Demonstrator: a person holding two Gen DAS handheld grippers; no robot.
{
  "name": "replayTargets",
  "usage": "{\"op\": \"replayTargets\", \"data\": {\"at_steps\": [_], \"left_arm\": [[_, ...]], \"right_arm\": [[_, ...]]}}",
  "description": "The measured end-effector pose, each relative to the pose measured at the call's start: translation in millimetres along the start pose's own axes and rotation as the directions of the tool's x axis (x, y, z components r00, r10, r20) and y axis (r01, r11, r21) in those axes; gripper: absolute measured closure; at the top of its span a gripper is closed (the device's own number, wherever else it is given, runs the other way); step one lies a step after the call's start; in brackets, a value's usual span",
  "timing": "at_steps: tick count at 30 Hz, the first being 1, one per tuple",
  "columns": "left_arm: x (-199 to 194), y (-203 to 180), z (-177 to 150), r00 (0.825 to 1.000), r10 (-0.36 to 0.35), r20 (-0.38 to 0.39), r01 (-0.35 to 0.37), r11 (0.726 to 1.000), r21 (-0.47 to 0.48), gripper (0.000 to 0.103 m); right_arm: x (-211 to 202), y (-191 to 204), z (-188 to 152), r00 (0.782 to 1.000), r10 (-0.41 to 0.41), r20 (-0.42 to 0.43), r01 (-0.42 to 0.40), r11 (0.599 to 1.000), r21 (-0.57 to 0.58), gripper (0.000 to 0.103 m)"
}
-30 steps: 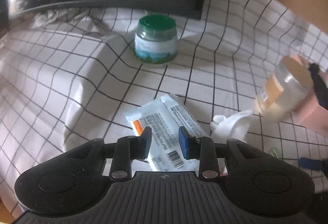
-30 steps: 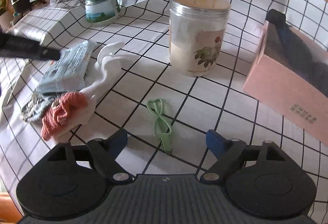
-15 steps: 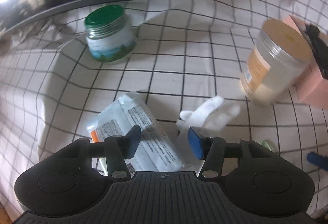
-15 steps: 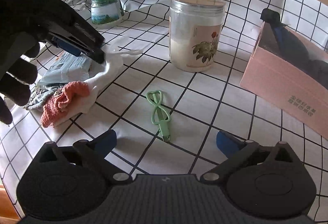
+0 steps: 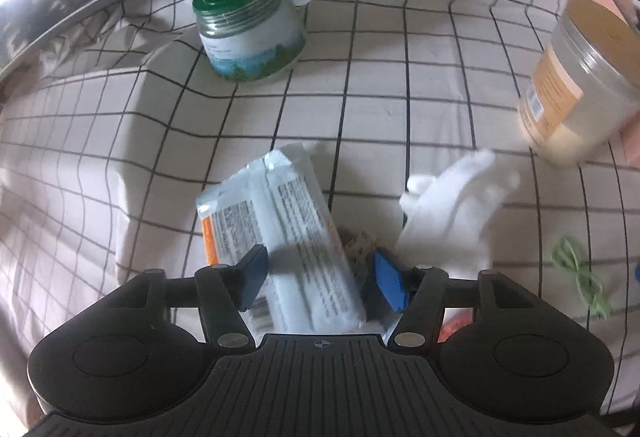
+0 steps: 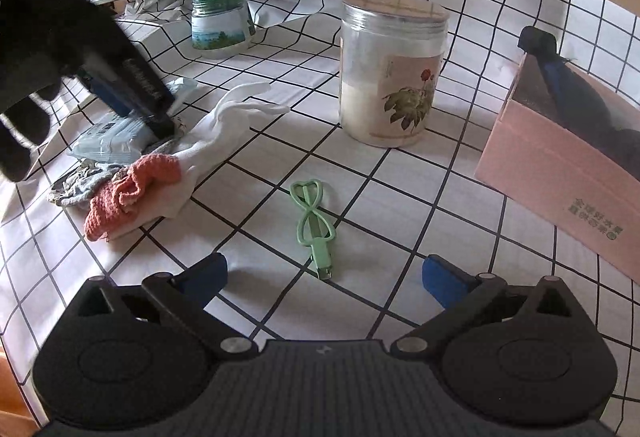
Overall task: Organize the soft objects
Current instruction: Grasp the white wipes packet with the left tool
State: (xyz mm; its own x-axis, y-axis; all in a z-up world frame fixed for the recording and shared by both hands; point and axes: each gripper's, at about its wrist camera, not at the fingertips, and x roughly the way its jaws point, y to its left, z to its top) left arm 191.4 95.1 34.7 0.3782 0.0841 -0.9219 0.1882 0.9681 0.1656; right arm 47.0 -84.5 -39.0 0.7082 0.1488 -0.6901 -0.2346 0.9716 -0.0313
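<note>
Left wrist view: the left gripper (image 5: 318, 279) has swung and dropped over the pile, and its jaws, nearly together a second ago, are now apart and straddling the wipes packet (image 5: 280, 233), which runs up the gap between the blue pads (image 5: 253, 271). Nothing is clamped yet. Just off the right pad lies the white glove (image 5: 452, 213), with a scrap of patterned cloth (image 5: 360, 241) peeking between packet and pad. Far ahead and left stands the green-lidded jar (image 5: 248, 25); far right, the tall jar (image 5: 580, 85), blurred.

Right wrist view: the right gripper (image 6: 324, 279) hangs spread wide and empty, the green cable (image 6: 314, 221) on the checked cloth (image 6: 420, 205) just ahead between its fingers. Up to its left the other gripper has come down onto the packet, beside the orange knit cloth (image 6: 128, 197) and the glove. The pink box (image 6: 560, 173) sits off to the right.

My read: the left side is lined up for a grab, probably to clear the packet off the soft pieces.
</note>
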Motion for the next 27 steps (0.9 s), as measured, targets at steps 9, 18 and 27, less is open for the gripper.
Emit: {"op": "replayTargets", "data": {"at_steps": [9,18,27], "left_arm": [[2.9,7.7,0.5,1.0,-0.013,0.022,0.014,0.998,-0.055,0.021],[6.5,15.7,-6.5,0.999,-0.014,0.05,0.018,0.997,-0.08,0.009],[-16.4,58.2,-3.3,0.98,-0.146,0.132,0.178,0.946,-0.272,0.005]], "right_arm": [[-3.1,-1.9,-2.8,1.0,0.02,0.012,-0.019,1.0,-0.021,0.0],[-5.5,-3.1,-4.5,0.999,0.028,0.026,-0.027,0.999,-0.028,0.0],[-7.9,-3.7,-6.6,0.999,0.03,0.033,-0.029,0.999,-0.028,0.0]]}}
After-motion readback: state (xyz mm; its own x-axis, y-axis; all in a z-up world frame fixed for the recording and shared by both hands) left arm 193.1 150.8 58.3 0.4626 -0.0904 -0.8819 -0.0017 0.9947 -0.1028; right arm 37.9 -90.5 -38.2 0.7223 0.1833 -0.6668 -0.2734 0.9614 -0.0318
